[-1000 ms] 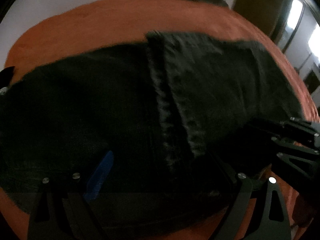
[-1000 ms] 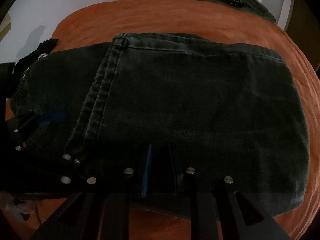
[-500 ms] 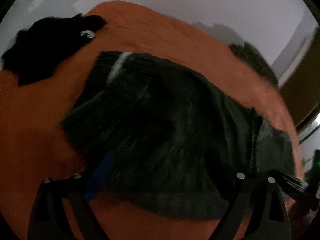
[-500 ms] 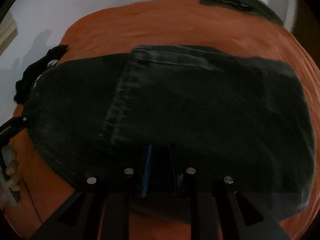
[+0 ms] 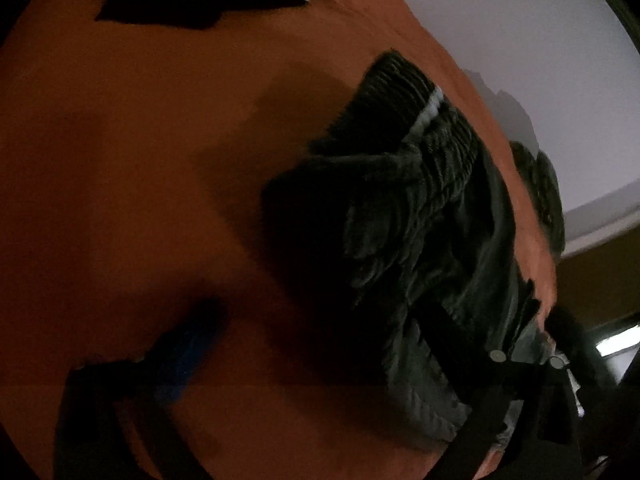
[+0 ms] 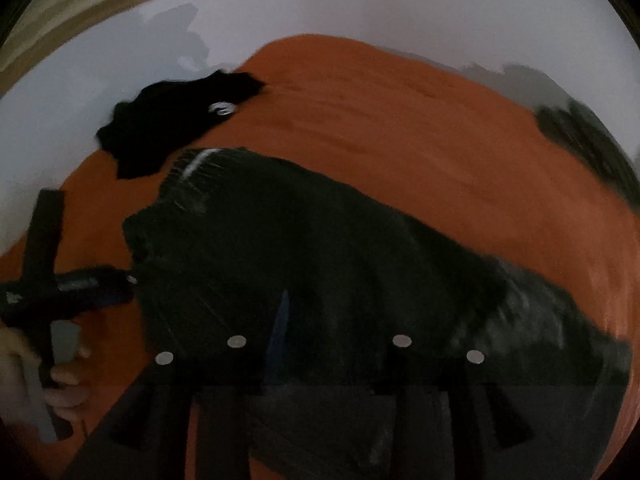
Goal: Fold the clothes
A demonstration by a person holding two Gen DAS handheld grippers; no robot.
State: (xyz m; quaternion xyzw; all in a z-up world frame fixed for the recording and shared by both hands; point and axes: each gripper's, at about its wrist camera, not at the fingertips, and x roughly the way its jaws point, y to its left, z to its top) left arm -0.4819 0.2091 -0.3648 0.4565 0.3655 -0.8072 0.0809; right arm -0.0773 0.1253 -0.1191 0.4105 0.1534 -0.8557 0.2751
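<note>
Jeans (image 6: 320,248), dark denim, lie folded on an orange bed cover (image 6: 400,128) w/ pale walls (image 6: 360,4) behind; room is dim. A black garment (image 6: 172,128) w/ a small white mark sits on the cover towards the far left, apart from the jeans. A dark green garment (image 6: 592,140) lies at the far right edge of the bed.

Right wrist view shows the whole bundle from the side, spread wide across the cover, plus the left gripper (image 6: 100,284) at the jeans' left end and a hand (image 6: 60,376) on its handle. Left wrist view gives the end-on look instead: stacked layers, a pale strip on the top edge of the jeans (image 5: 420,208), a dark doorway area (image 5: 600,288) at right, and bare bed cover (image 5: 140,140) filling the left half.

Left gripper (image 5: 332,344): fingers spread wide, one beside the blue pad, the other lying against the denim; nothing pinched. Right gripper (image 6: 320,336): fingers dark against the denim, blue pad between them; can't tell whether they are together or apart.

Vs. 1 s ago: both cams have swung left. Left gripper then hovered over the middle of the jeans, now it is off the left end. Black garment, then barely in frame, is now fully seen. Both views are more motion-blurred.
</note>
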